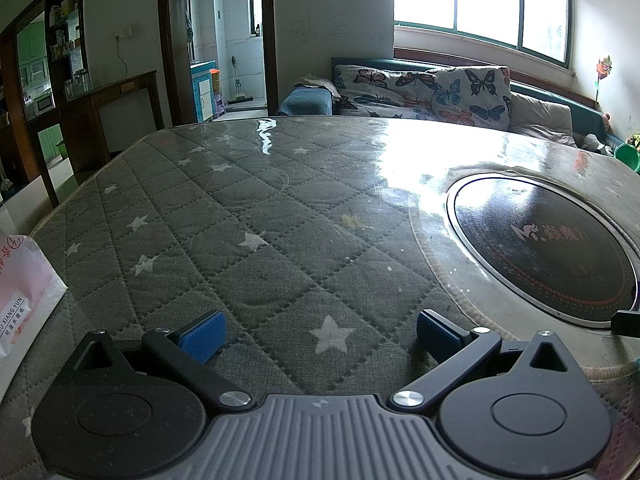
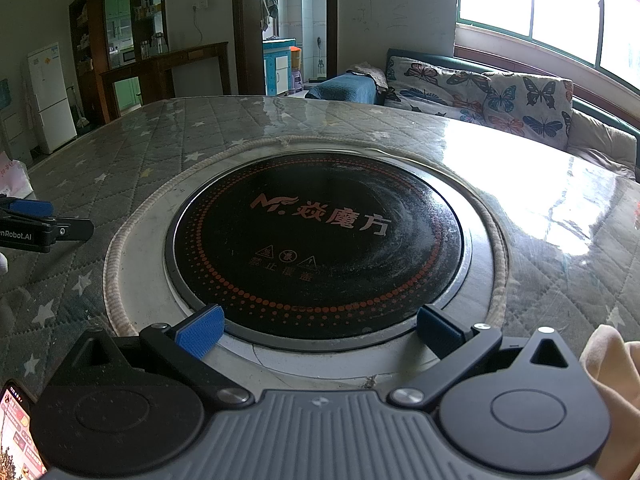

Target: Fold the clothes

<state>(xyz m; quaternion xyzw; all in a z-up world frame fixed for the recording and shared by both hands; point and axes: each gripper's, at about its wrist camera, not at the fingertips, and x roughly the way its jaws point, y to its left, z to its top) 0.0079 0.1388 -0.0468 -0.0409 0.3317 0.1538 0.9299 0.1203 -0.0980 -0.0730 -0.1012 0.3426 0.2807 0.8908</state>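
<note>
At the far left a white packet (image 1: pixel 24 300) was seen on the quilted table (image 1: pixel 224 216). The left claw (image 1: pixel 318 330) was held apart over bare cover; the right claw (image 2: pixel 320 330) was held apart above the inset hob (image 2: pixel 320 236). Cream cloth (image 2: pixel 612 392), presumably the garment, was glimpsed at the right edge. Reached blind, it could be snagged or dragged off.

Cream garment (image 2: pixel 612 392) lies bunched at table's right edge.
</note>
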